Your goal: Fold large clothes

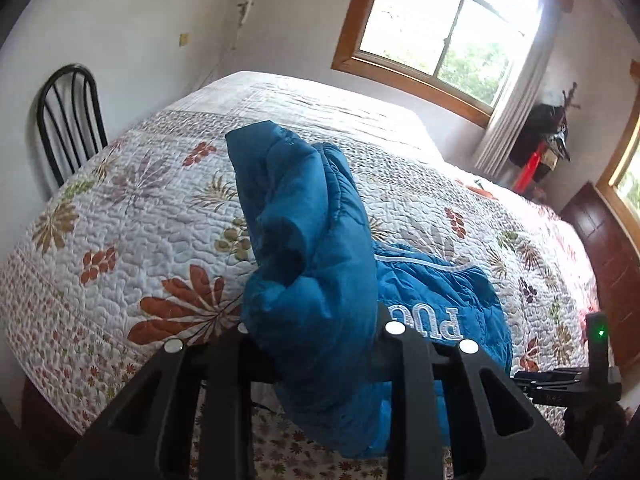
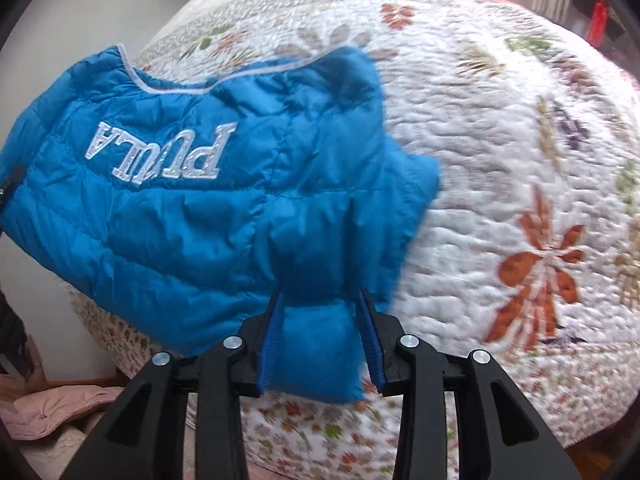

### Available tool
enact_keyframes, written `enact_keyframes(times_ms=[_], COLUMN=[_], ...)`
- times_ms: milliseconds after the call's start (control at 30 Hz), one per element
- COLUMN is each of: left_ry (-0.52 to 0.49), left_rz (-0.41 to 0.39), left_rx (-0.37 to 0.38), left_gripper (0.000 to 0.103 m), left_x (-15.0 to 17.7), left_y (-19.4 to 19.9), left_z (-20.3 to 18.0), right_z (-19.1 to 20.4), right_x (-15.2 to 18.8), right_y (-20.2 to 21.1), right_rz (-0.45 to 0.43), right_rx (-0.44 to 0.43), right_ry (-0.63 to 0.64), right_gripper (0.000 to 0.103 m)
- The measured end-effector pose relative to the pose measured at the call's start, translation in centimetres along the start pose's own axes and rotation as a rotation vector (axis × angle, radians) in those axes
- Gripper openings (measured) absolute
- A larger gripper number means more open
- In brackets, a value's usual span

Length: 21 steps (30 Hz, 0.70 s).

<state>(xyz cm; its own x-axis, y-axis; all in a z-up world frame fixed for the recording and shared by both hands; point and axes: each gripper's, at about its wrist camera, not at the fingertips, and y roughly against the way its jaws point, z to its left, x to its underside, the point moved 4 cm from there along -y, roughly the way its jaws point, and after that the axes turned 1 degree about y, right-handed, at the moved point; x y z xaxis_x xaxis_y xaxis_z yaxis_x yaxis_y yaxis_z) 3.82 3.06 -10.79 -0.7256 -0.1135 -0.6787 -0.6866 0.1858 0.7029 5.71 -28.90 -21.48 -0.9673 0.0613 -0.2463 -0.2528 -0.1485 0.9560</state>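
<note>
We see a blue puffer jacket (image 2: 192, 200) held up over the near edge of a bed, whose floral quilt (image 1: 132, 220) carries nothing else that we can make out. Both grippers have hold of the garment.

In the right wrist view, the right gripper (image 2: 320, 336) pinches a thick wad of the jacket's padded fabric between its 2 blue-lined fingers (image 2: 269, 344); the fingers stand a little apart because the bunched cloth fills the gap. The rest of the jacket fans out away from the grip toward the left side of that view, with white lettering (image 2: 160, 152) reading upside down and a white piped edge beyond it.

In the left wrist view, the left gripper (image 1: 320, 344) is clamped on another bulky fold of the same jacket, which rises out of its fingers and drapes forward over the quilt; the padding hides the fingertips themselves. Part of the right gripper's body, with a green light (image 1: 600, 333), shows at the right edge of that view.

Beyond the bed we see a black metal chair (image 1: 68, 120) by its left side and a wood-framed window (image 1: 440, 36) past its far edge. A pink garment (image 2: 48, 408) lies low beside the bed's near left corner.
</note>
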Motion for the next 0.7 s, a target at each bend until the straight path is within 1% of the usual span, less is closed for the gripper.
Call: enact_keyframes(times_ms=[100, 200, 267, 367, 400, 500, 533, 633, 700], left_ry=[-0.09, -0.157, -0.187, -0.267, -0.293, -0.349, -0.367, -0.434, -0.465], left_rz=[0.03, 0.065, 0.105, 0.17, 0.209, 0.304, 0.322, 0.341, 0.346], left_rx=[-0.001, 0.035, 0.058, 0.079, 0.087, 0.101, 0.096, 0.067, 0.043], left_gripper=[0.025, 0.025, 0.025, 0.025, 0.026, 0.029, 0.031, 0.033, 0.034], left_x=[-0.3, 0.4, 1.1, 2.9, 3.8, 6.5, 7.2, 9.0, 9.7], left_y=[-1.0, -2.2, -3.6, -6.2, -7.5, -10.8, -11.5, -13.1, -13.7], left_z=[-3.6, -7.0, -9.1, -12.2, -13.2, -14.7, -15.1, -16.0, -16.3], right_z=[-0.9, -1.7, -1.9, -2.6, -2.9, -4.1, -4.4, -5.0, -4.9], right_x=[0.5, 1.2, 1.5, 2.0, 2.1, 2.8, 3.0, 3.8, 3.9], right_y=[1.9, 3.0, 3.5, 3.2, 2.8, 0.9, 0.3, -0.8, -0.7], right_rz=[-0.022, -0.035, -0.035, -0.024, -0.015, 0.032, 0.052, 0.082, 0.081], right_rx=[0.022, 0.037, 0.04, 0.041, 0.04, 0.046, 0.052, 0.056, 0.052], right_ry=[-0.02, -0.038, -0.057, -0.08, -0.088, -0.128, -0.141, -0.172, -0.176], right_gripper=[0.037, 0.038, 0.038, 0.038, 0.038, 0.038, 0.038, 0.038, 0.038])
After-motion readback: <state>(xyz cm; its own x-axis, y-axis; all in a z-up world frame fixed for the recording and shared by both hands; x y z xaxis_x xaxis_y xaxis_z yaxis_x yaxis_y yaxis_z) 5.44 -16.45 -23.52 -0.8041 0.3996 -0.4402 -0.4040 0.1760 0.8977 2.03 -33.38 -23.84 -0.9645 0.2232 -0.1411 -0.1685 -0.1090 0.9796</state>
